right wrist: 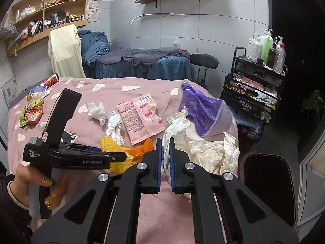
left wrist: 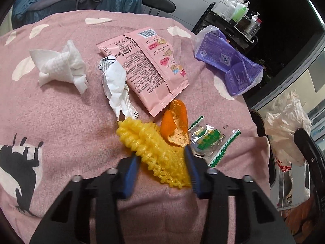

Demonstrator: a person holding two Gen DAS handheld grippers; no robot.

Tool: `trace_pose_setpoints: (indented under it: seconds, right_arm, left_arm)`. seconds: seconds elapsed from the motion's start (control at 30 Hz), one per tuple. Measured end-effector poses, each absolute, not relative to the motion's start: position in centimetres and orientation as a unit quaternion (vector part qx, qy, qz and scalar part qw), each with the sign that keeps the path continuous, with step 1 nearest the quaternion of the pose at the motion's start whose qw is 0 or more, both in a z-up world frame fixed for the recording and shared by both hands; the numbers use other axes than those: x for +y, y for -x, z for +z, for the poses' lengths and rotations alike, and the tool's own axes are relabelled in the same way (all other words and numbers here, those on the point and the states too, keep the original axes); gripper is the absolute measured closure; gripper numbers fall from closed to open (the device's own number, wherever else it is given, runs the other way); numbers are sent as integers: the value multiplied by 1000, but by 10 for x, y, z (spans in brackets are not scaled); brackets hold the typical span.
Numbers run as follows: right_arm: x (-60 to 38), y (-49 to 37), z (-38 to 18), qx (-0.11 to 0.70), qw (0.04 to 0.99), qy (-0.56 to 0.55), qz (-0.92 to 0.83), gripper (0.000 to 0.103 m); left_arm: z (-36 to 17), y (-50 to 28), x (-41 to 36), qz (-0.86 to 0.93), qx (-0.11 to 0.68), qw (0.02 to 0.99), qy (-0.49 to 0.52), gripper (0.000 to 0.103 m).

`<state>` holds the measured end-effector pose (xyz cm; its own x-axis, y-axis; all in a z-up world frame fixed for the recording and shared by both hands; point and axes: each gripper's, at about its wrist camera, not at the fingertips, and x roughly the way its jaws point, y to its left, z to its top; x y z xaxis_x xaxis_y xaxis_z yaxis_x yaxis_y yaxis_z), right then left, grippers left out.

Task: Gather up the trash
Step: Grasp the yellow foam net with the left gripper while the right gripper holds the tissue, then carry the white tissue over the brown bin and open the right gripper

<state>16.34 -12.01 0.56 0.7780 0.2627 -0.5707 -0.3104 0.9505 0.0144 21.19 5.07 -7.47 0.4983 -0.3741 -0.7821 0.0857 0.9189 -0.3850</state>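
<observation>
Left wrist view is showing the yellow foam fruit net [left wrist: 154, 148] lying on the pink-covered tabletop [left wrist: 61, 105], and the left gripper [left wrist: 161, 156] is straddling it with its fingers apart, one blue pad on each side of the net's near half, not yet squeezing. The net's long axis is running from far-left to near-right, its narrower end pointing far-left toward the crumpled white wrapper [left wrist: 116, 85].

Just right of the net an orange peel [left wrist: 175, 125] is touching its edge, and beyond that a small clear-and-green candy wrapper [left wrist: 211, 140] is lying near the right edge. Farther off, the pink snack bag [left wrist: 146, 67] is sitting flat, its length also running far-left to near-right; a wadded white tissue [left wrist: 61, 65] is lying to the left and a purple plastic pouch [left wrist: 227, 61] at the far right.

In the right wrist view the right gripper [right wrist: 165, 154] is clamping its fingers together on the rim of a white plastic trash bag [right wrist: 205, 148], holding it at the tabletop's right edge, seemingly as the place to drop things. More bottles and packets [right wrist: 33, 105] are sitting at the far left.

As I judge it, collecting is only beginning: every visible piece is lying outside the bag, and what the bag contains cannot be seen.
</observation>
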Motion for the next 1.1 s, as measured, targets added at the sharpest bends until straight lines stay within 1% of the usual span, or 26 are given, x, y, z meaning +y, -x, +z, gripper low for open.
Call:
trace_pose_setpoints:
  seconds: [0.07, 0.2, 0.43, 0.63, 0.83, 1.1]
  right_arm:
    - [-127, -160, 4, 297, 943, 31, 149, 95]
    - [-139, -154, 2, 298, 943, 15, 147, 95]
    - [-168, -140, 0, 294, 945, -17, 144, 95]
    - [-201, -128, 3, 289, 948, -50, 125, 95]
    - [-240, -119, 4, 285, 952, -73, 84, 95]
    - [-279, -115, -10, 300, 950, -85, 27, 95]
  left_arm:
    - [-70, -207, 54, -137, 476, 855, 154, 81]
    - [-58, -192, 57, -128, 451, 872, 141, 85]
    - [-25, -157, 62, -125, 400, 898, 136, 86]
    - [-1, -135, 43, -143, 365, 913, 114, 86]
    - [11, -127, 9, -185, 351, 913, 99, 86]
    - [9, -132, -38, -230, 355, 903, 72, 86]
